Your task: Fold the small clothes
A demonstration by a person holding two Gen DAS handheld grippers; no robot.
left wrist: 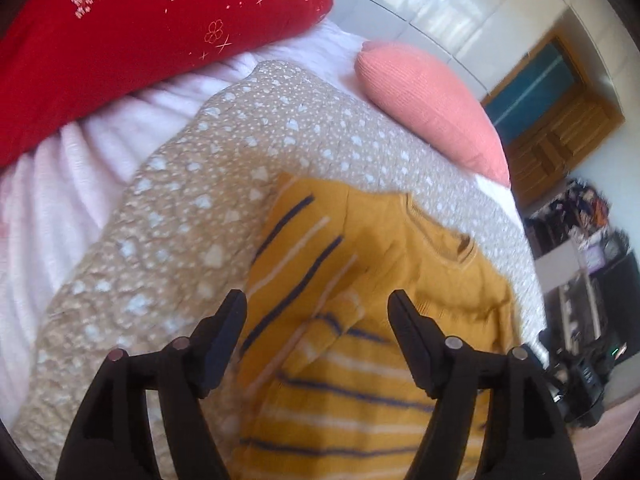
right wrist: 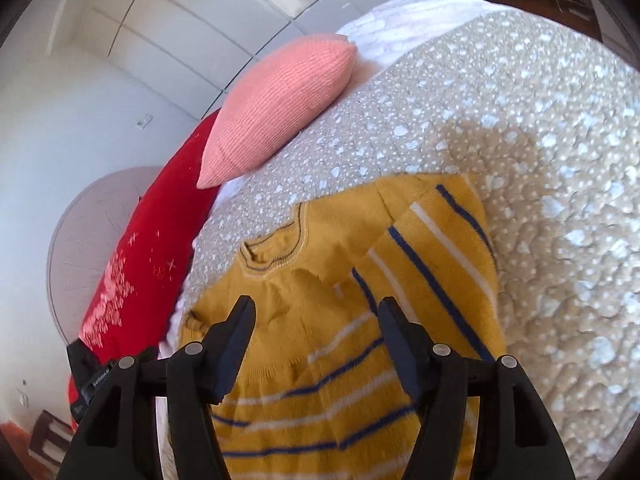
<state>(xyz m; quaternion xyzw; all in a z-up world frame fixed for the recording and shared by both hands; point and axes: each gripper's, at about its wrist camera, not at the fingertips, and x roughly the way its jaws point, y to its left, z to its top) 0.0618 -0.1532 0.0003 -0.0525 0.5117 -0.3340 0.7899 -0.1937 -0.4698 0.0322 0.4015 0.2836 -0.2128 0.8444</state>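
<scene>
A small mustard-yellow sweater (left wrist: 360,280) with navy and white stripes lies on the beige dotted quilt (left wrist: 180,220). Both sleeves are folded in over its body. My left gripper (left wrist: 318,304) hovers open above the folded sleeve and the chest, and nothing sits between its black fingers. In the right wrist view the same sweater (right wrist: 320,340) has its collar (right wrist: 276,252) pointing up left. My right gripper (right wrist: 316,310) stands open over the chest below the collar, with no cloth pinched in it. The striped sleeve (right wrist: 436,256) lies across to its right.
A pink ribbed cushion (left wrist: 432,108) and a red embroidered pillow (left wrist: 140,40) rest at the head of the bed on a white sheet (left wrist: 60,200). A wooden door (left wrist: 560,116) and cluttered dark furniture (left wrist: 592,280) stand beyond the bed's right edge.
</scene>
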